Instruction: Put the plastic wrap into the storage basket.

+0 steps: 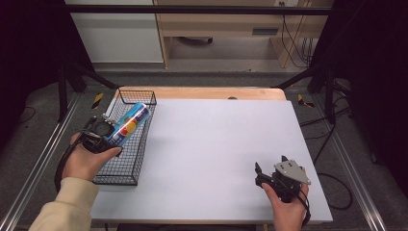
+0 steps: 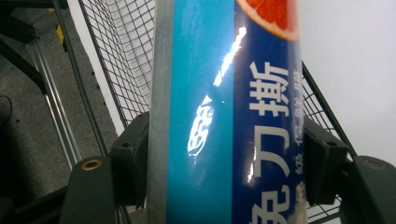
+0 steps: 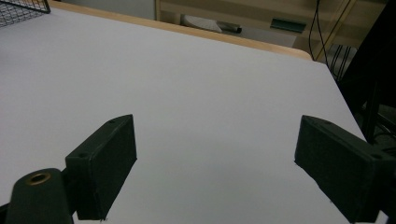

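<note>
The left gripper (image 1: 111, 131) is clenched on a long box (image 1: 128, 124), and it holds this box above the wire basket (image 1: 126, 166) that stands at the left edge of the table (image 1: 216, 144). In the high view the box points away from the person, tilted, with its far end over the far part of the basket and its near end between the jaws. The box is narrow and long, with a glossy surface. One face is light blue, the next face is dark blue, and a grey strip runs along one edge. An orange picture, which looks like a cut citrus fruit, is printed on the dark blue face, and white Chinese characters run along it. In the left gripper view the box (image 2: 229, 116) stands between the two black jaws, which press on its two sides, and a bright reflection of light crosses the blue surface; the black mesh of the basket (image 2: 126, 60) is behind it. The left hand (image 1: 86, 161), in a cream sleeve (image 1: 62, 207), holds this gripper. The right gripper (image 1: 270, 168) is in the right hand (image 1: 287, 209) near the front right corner of the table, well apart from the basket. Its jaws are spread wide with nothing between them, over the bare white table (image 3: 210, 84).
</note>
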`<act>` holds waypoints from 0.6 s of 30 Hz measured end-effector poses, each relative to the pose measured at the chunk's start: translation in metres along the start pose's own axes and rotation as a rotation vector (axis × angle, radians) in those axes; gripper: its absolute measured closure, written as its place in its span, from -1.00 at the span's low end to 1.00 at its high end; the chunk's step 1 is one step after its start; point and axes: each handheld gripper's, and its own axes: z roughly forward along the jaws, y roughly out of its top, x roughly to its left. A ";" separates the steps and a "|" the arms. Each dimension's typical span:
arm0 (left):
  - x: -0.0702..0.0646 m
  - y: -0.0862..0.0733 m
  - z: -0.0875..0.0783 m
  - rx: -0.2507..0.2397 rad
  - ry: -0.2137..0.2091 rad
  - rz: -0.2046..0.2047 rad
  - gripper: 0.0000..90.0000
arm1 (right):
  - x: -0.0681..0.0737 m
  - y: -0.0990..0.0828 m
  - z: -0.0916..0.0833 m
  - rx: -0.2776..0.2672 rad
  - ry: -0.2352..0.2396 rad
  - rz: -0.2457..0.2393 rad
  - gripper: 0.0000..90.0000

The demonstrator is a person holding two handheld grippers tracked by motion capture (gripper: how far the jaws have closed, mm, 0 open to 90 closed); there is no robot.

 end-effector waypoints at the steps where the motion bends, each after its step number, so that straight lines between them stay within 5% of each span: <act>1: 0.000 0.000 0.001 0.001 -0.002 -0.001 -0.29 | 0.000 0.000 0.000 0.001 -0.001 0.000 -0.71; 18: 0.001 -0.002 0.007 0.025 -0.004 -0.015 -0.29 | -0.001 0.000 0.000 -0.001 -0.001 0.001 -0.71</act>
